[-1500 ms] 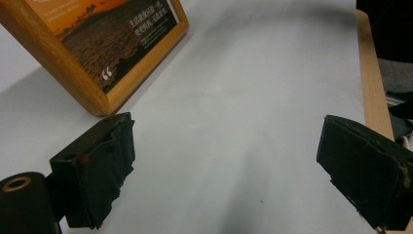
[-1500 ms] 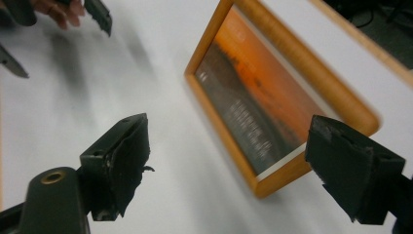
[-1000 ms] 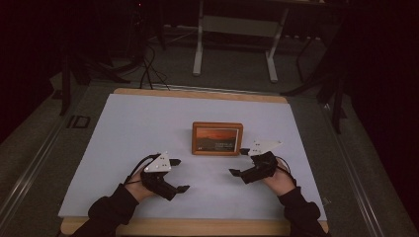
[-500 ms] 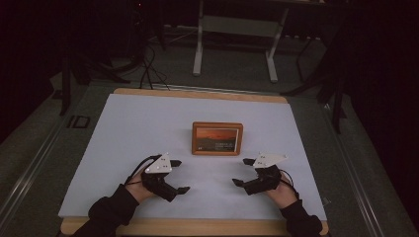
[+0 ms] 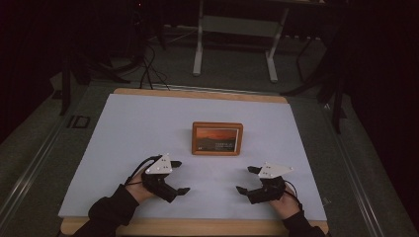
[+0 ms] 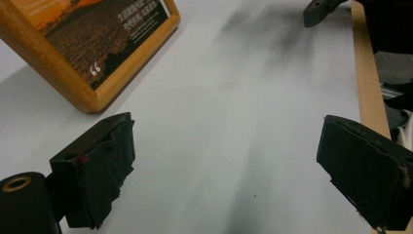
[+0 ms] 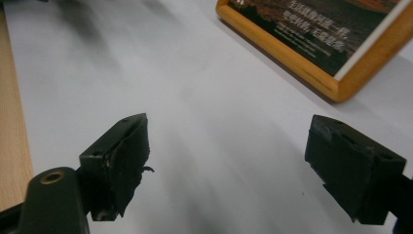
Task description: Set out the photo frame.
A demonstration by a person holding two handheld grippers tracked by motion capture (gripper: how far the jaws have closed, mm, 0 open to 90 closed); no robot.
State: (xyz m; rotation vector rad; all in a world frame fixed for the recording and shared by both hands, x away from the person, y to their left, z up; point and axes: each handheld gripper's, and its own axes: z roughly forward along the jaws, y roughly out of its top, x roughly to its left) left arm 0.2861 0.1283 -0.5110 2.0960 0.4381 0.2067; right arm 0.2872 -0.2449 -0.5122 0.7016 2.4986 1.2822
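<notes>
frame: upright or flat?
Flat. The frame lies face up on the table, picture showing from above; both gripper views show its edge resting there.

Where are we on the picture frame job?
Done: the picture frame lies flat on the white table. In hand: nothing; left gripper and right gripper sit open near the front edge, short of the frame. Left: possibly none, or the work has not begun.

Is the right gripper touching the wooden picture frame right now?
Apart. In the high view, bare white table surface lies between the right gripper and the wooden picture frame; the right gripper view shows its open jaws short of the frame.
</notes>
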